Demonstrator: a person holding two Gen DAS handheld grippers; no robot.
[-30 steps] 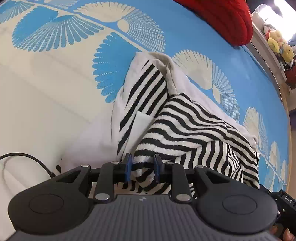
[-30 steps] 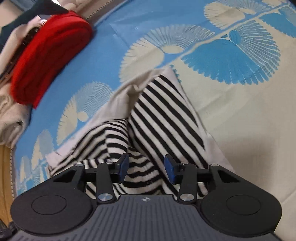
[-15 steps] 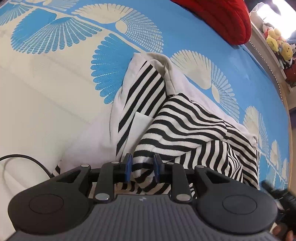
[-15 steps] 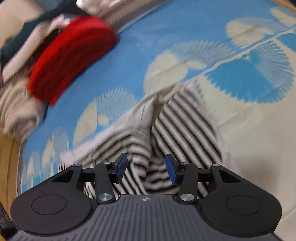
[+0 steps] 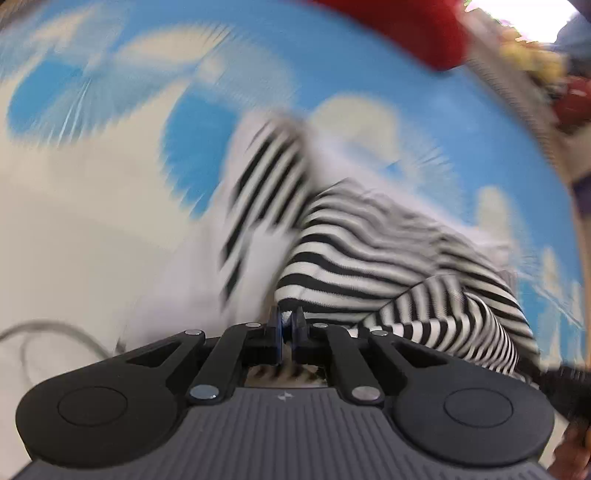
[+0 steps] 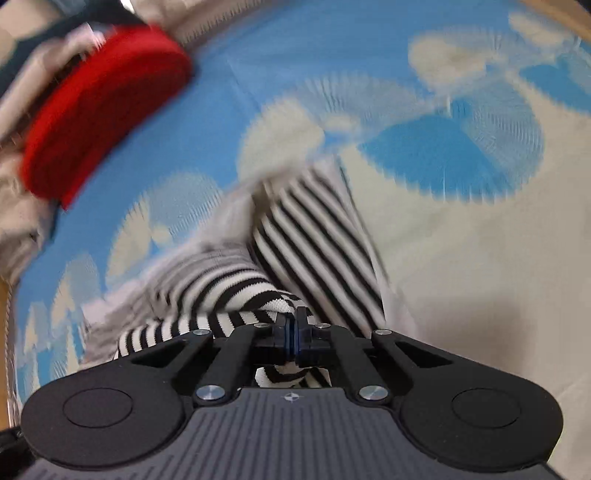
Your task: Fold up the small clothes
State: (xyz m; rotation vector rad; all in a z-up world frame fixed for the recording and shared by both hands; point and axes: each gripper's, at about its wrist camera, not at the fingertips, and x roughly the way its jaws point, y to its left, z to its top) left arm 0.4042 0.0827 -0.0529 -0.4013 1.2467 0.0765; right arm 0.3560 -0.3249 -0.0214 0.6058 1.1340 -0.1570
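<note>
A black-and-white striped garment lies crumpled on a blue and cream patterned sheet. My left gripper is shut on a near edge of the striped garment. In the right wrist view the same garment lies ahead, and my right gripper is shut on another near edge of it. Both views are blurred by motion.
A folded red cloth lies at the far side of the sheet, also in the left wrist view. Other piled clothes lie beyond it. A dark cable lies at the left. Toys sit at the far right edge.
Both grippers have closed on the striped garment's near edges; they were open around it before. Both views now blur with motion and the garment's near part has bunched up.
</note>
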